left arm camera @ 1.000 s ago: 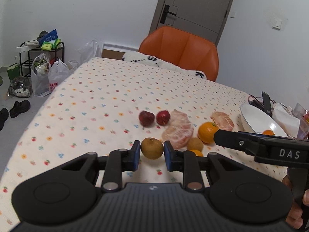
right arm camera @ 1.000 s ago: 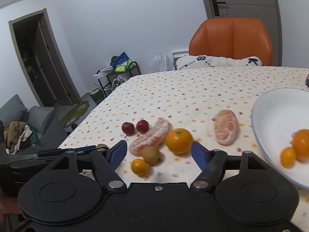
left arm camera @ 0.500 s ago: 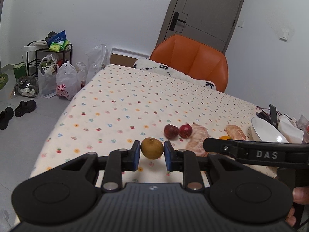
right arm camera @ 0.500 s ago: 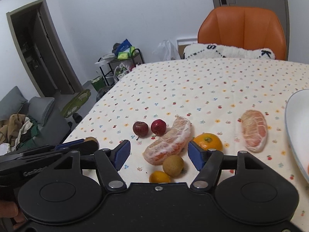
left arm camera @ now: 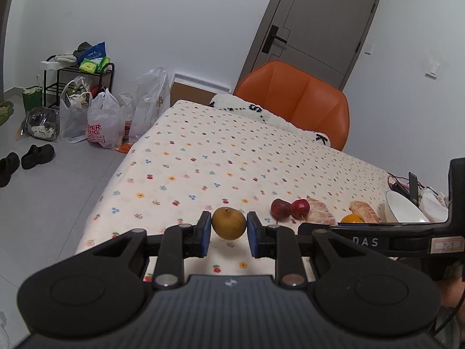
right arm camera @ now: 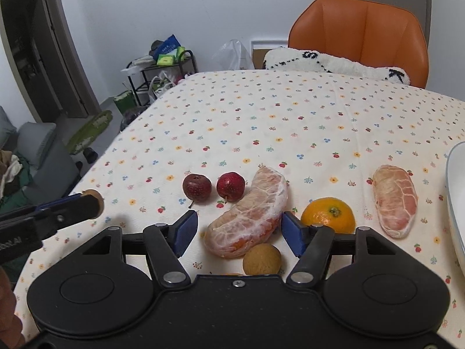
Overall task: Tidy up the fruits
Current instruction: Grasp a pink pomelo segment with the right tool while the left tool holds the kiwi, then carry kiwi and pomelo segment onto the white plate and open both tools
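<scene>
My left gripper [left arm camera: 228, 230] is shut on a small brown round fruit [left arm camera: 228, 222], held above the table's left front part; the right wrist view shows that fruit [right arm camera: 94, 202] at the left. My right gripper [right arm camera: 239, 231] stands open around the near end of a large peeled pomelo segment [right arm camera: 250, 215]. Just in front of it lie another brown fruit [right arm camera: 261, 259], an orange [right arm camera: 328, 214], two dark red fruits [right arm camera: 213, 186] and a second pomelo segment [right arm camera: 395, 199]. A white bowl [right arm camera: 454, 192] sits at the right edge.
The floral tablecloth [right arm camera: 290, 122] stretches back to an orange chair [right arm camera: 360, 35] with a white cushion. Bags, a rack and shoes [left arm camera: 72, 110] stand on the floor to the left. Cables and a phone [left arm camera: 412, 186] lie behind the bowl.
My left gripper has pulled back and to the left with the brown fruit, away from the fruit pile. My right gripper has come forward and left, so its open fingers now flank the large pomelo segment.
</scene>
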